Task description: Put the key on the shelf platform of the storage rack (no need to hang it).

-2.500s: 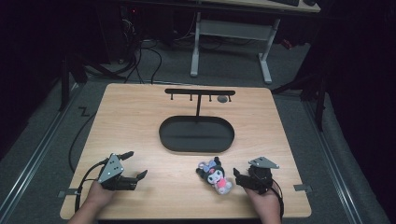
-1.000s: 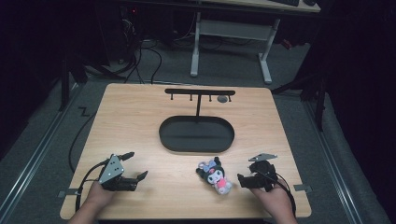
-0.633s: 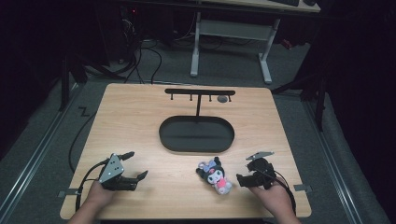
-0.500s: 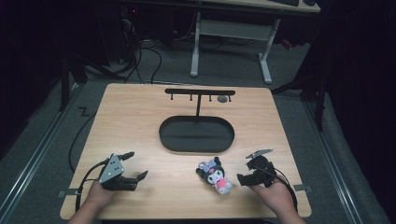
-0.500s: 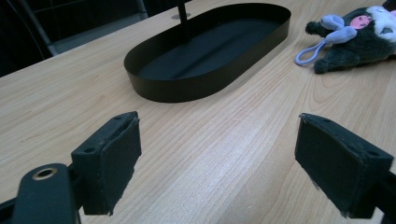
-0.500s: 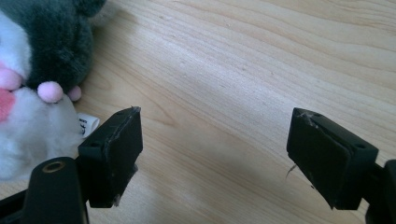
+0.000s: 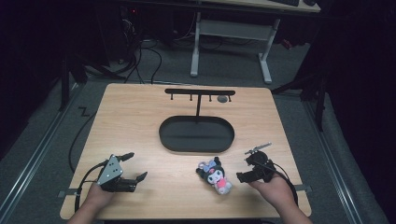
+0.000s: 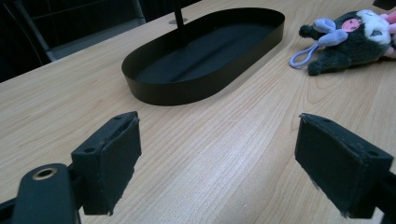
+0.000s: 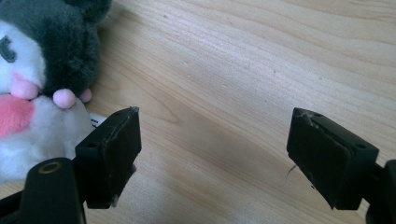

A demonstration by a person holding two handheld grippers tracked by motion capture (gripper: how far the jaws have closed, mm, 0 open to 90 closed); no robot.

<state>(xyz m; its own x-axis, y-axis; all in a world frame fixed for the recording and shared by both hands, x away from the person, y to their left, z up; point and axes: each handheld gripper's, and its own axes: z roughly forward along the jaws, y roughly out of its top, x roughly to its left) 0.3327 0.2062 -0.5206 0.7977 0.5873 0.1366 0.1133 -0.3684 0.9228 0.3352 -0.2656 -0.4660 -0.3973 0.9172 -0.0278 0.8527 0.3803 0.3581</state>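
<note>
A small plush toy (image 7: 214,175) with a dark head, white face and pink body lies on the wooden table (image 7: 140,116) near the front edge. Its lilac loop (image 8: 303,53) points toward the black oval tray (image 7: 196,134). My right gripper (image 7: 243,170) is just right of the plush, low over the table and open. In the right gripper view the left pad (image 9: 112,149) is close beside the plush's white body (image 9: 42,70), with bare wood between the jaws. My left gripper (image 7: 135,166) rests at the front left, open and holding nothing, with the tray (image 8: 205,51) and plush (image 8: 350,37) ahead of it.
A black rack (image 7: 200,92) with small hooks on its crossbar rises from the tray's far side. A table frame (image 7: 233,32) and cables lie on the dark floor beyond. Bare wood lies between the two grippers.
The right gripper has tilted and shifted slightly away from the front edge beside the plush. The left gripper and the plush have stayed where they were.
</note>
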